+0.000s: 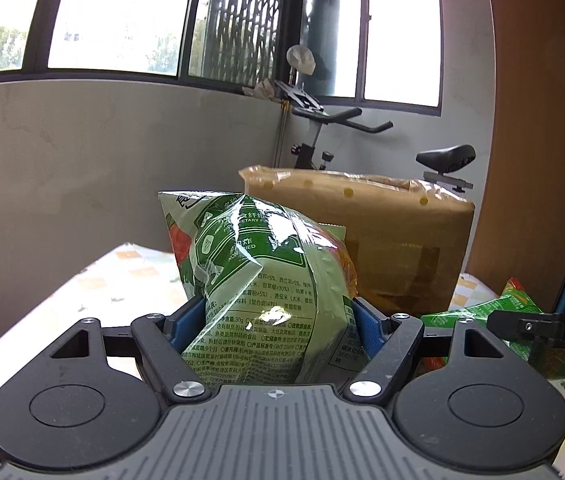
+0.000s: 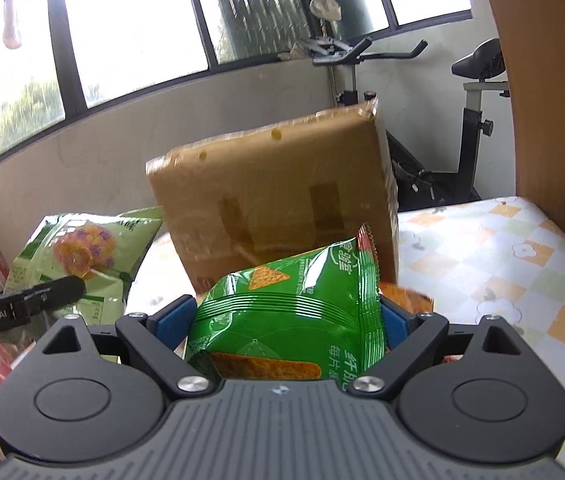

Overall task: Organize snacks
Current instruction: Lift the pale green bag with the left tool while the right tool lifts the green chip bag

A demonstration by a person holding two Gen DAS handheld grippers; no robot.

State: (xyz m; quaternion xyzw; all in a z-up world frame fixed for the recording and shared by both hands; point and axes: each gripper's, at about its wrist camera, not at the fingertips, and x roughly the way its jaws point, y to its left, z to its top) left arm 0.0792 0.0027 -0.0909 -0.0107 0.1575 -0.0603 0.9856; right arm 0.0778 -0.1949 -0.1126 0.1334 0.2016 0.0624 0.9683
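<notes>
Your left gripper (image 1: 280, 320), angled slightly downward, clamps a pale green snack bag (image 1: 258, 280) between its blue pads, while your right gripper (image 2: 288, 320), angled likewise, clamps a bright green chip bag (image 2: 290, 312), each just short of the taped cardboard box (image 2: 278, 192) ahead on the checked tablecloth (image 2: 502, 272).

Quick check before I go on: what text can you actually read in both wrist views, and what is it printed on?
"NON FRIED": pale green snack bag in the left gripper.
"30g": same bag; its small print is too fine to read.
"DA", cut off: right gripper's finger.
"GenRobot.AI": left gripper's finger.
Bright green chip bag in the right gripper: Chinese characters only, unreadable to me.
</notes>
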